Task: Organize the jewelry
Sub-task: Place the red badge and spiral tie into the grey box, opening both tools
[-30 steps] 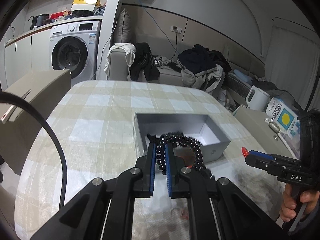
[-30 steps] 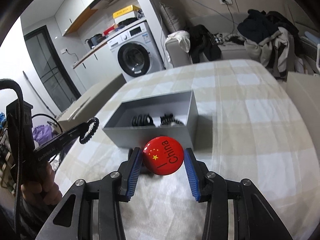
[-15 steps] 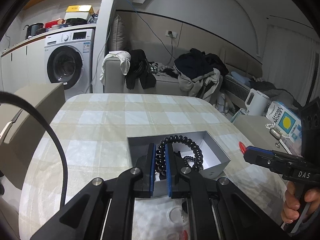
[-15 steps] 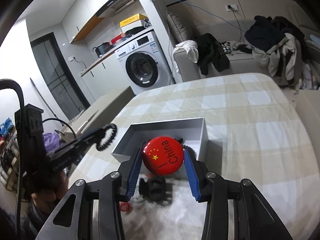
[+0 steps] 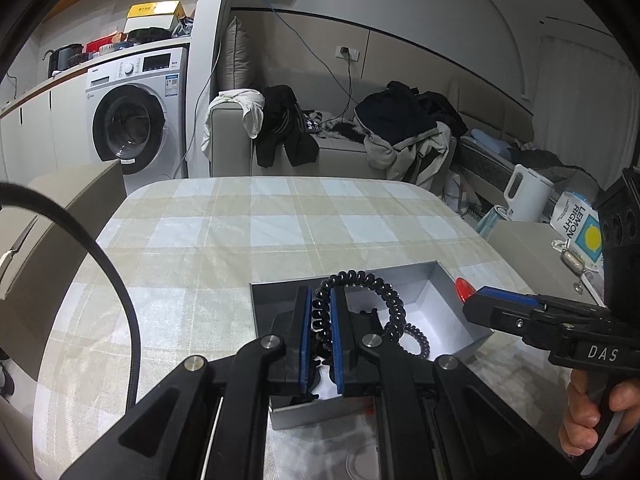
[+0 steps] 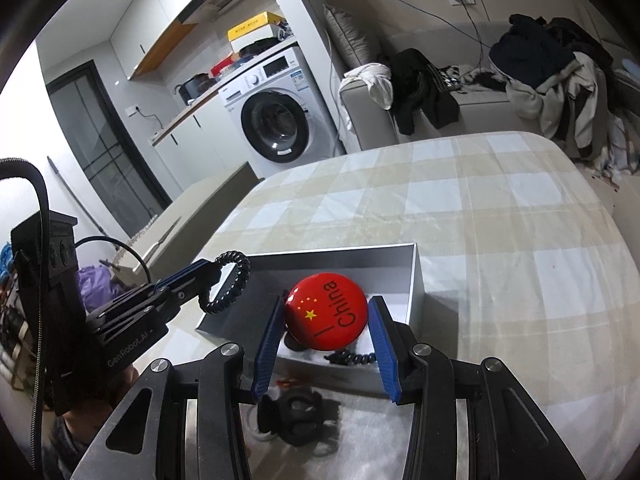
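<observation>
My left gripper (image 5: 321, 300) is shut on a black spiral hair tie (image 5: 394, 305) and holds it above the open grey box (image 5: 434, 276). In the right wrist view the left gripper (image 6: 218, 270) and its hair tie (image 6: 236, 286) hang over the box's left side. My right gripper (image 6: 325, 316) is shut on a round red badge (image 6: 326, 316) marked "I China", above the box's (image 6: 414, 280) near edge. Its red edge (image 5: 464, 289) shows in the left wrist view. Another black coil (image 5: 418, 342) lies inside the box.
The box sits on a checked tablecloth (image 6: 500, 220). A black hair clip (image 6: 296, 410) and small rings lie on the table before the box. A sofa with clothes (image 5: 360, 140), a washing machine (image 5: 132, 120) and a white kettle (image 5: 526, 192) stand beyond the table.
Both grippers have risen and moved over the box, each still holding its item. The hair tie and the badge now hang above the box interior.
</observation>
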Action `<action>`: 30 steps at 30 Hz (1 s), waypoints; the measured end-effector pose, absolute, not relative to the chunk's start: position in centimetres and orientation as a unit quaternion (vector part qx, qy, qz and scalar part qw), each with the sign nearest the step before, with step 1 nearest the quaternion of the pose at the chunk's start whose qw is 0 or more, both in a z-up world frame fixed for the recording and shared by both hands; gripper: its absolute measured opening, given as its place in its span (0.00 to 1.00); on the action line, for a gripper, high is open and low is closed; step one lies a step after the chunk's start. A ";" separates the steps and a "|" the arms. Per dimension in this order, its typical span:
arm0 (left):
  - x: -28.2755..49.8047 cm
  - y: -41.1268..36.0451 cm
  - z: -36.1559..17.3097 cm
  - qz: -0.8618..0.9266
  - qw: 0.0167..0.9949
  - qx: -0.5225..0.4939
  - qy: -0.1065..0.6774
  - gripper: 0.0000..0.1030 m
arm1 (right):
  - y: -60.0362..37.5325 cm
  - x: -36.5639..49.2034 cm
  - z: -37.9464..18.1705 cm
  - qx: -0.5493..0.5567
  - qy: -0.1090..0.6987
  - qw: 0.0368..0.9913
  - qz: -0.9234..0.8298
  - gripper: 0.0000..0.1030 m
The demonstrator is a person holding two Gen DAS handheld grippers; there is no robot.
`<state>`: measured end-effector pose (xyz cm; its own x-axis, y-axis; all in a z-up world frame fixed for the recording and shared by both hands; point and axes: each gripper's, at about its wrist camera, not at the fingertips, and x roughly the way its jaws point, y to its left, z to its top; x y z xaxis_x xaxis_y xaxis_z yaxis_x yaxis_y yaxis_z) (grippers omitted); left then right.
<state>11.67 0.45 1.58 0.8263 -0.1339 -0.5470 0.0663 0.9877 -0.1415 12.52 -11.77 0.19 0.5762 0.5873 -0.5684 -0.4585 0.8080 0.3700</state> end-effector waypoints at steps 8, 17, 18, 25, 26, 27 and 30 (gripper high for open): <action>12.4 0.2 0.7 -0.052 0.950 -0.050 0.304 0.04 | -11.1 13.1 -0.3 0.078 0.358 0.884 0.289 0.40; 13.1 0.1 -0.1 -0.048 0.947 -0.037 0.317 0.04 | -10.6 13.7 -0.6 0.066 0.362 0.884 0.288 0.41; 13.1 0.2 -0.2 -0.046 0.946 -0.035 0.319 0.04 | -10.5 13.8 -0.7 0.064 0.363 0.884 0.287 0.41; 13.1 0.5 -0.3 -0.046 0.944 -0.037 0.323 0.04 | -9.8 14.0 -1.0 0.052 0.368 0.883 0.287 0.41; 13.2 0.5 -0.4 -0.045 0.944 -0.039 0.325 0.04 | -9.8 14.0 -1.0 0.051 0.368 0.883 0.286 0.41; 13.3 0.5 -0.4 -0.045 0.943 -0.040 0.326 0.04 | -9.7 14.1 -1.0 0.050 0.367 0.884 0.286 0.41; 13.3 0.6 -0.5 -0.045 0.943 -0.044 0.327 0.04 | -9.9 14.0 -1.0 0.052 0.366 0.884 0.286 0.42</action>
<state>13.28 0.58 -0.46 0.7818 -0.1137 -0.6131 0.0566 0.9921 -0.1117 13.96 -9.93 -0.97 0.5677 0.5440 -0.6179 -0.4682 0.8307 0.3011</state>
